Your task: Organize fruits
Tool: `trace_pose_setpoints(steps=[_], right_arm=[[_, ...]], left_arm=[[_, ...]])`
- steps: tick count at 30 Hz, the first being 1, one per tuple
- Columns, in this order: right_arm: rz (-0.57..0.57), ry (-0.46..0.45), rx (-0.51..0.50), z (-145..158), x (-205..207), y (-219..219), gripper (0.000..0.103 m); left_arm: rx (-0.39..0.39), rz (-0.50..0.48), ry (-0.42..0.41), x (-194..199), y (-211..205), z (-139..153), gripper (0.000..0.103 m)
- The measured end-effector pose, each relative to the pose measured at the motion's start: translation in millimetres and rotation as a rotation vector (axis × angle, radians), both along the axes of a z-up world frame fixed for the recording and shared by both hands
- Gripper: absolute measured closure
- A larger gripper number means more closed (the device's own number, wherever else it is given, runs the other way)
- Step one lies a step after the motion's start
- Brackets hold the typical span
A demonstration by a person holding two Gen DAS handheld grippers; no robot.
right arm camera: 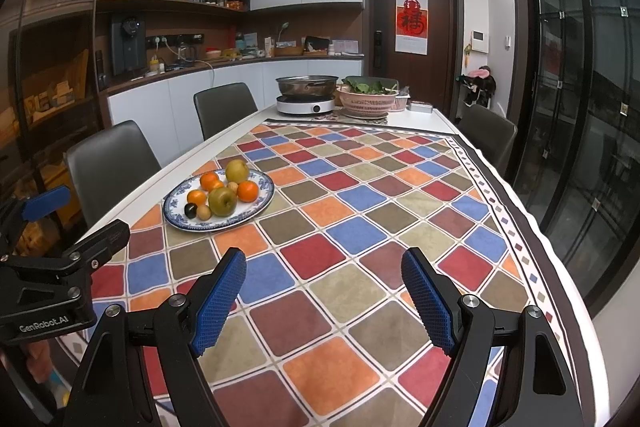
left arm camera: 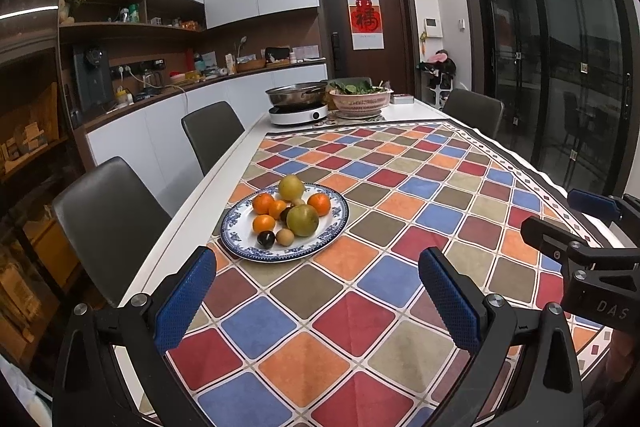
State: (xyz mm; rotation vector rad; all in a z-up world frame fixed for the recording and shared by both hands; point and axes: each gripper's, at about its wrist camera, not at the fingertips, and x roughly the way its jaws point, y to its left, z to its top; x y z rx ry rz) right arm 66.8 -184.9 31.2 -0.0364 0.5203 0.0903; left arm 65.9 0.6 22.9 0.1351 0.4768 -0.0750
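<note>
A blue-and-white plate [left arm camera: 240, 241] [right arm camera: 174, 215] sits on the checkered tablecloth near the table's left edge. It holds several oranges [left arm camera: 319, 204] [right arm camera: 247, 190], two yellow-green pears [left arm camera: 303, 220] [right arm camera: 222, 201], a dark plum [left arm camera: 265, 239] [right arm camera: 190, 210] and small brown fruits [left arm camera: 285, 237] [right arm camera: 204, 212]. My left gripper [left arm camera: 318, 267] is open and empty, just short of the plate. My right gripper [right arm camera: 324, 269] is open and empty, to the right of the plate and nearer me. Each gripper shows at the edge of the other's view.
At the table's far end stand an induction cooker with a steel pot [left arm camera: 298, 103] [right arm camera: 307, 93] and a pink basket of greens [left arm camera: 360, 99] [right arm camera: 368, 97]. Dark chairs [left arm camera: 112, 223] [right arm camera: 112, 163] line the left side; one stands at the right [right arm camera: 488, 135].
</note>
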Motion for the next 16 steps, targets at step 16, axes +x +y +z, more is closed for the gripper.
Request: trace_pose_setpoints(steps=[16], right_arm=[[0.0,0.001,0.0,0.0,0.0,0.0,0.023]], left_arm=[[0.0,-0.008,0.01,-0.4,-1.8,-3.6,0.0]])
